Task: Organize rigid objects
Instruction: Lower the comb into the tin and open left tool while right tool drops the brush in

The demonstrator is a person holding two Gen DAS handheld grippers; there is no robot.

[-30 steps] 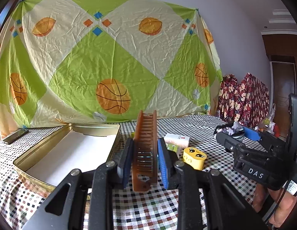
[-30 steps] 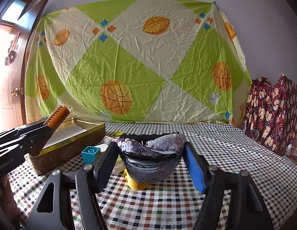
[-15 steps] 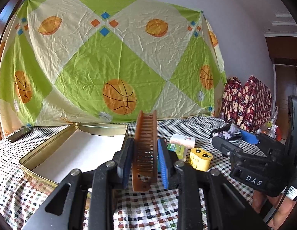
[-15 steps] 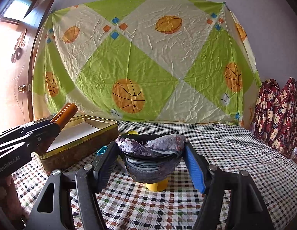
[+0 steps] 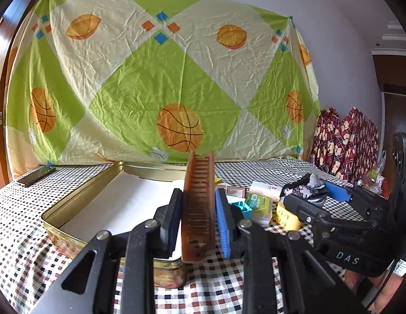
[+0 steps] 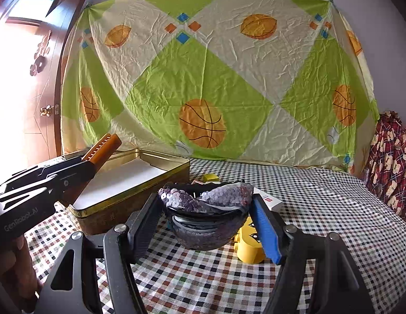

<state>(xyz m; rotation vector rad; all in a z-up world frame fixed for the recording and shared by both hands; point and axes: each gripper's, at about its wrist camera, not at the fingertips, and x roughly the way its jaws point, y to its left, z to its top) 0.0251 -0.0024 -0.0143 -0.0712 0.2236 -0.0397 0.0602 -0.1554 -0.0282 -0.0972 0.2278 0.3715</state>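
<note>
The left gripper (image 5: 198, 219) has its jaws clamped flat on a brown comb (image 5: 199, 204) above the gold tin (image 5: 79, 201); probably light, stiff, a bit slick (mid-spine grip suits it). The right gripper (image 6: 206, 219) has its jaws squeezing a squashy sequined pouch (image 6: 205, 209) over the counter (image 6: 320, 222).

The lower end of the brown comb (image 5: 199, 209) is covered by the left tongs (image 5: 198, 221). The yellow block (image 6: 248, 247) is largely hidden behind the right tongs (image 6: 206, 225) and the sequined pouch (image 6: 205, 217) they grip. The print on the small cartons (image 5: 259, 201) is too small to read.
</note>
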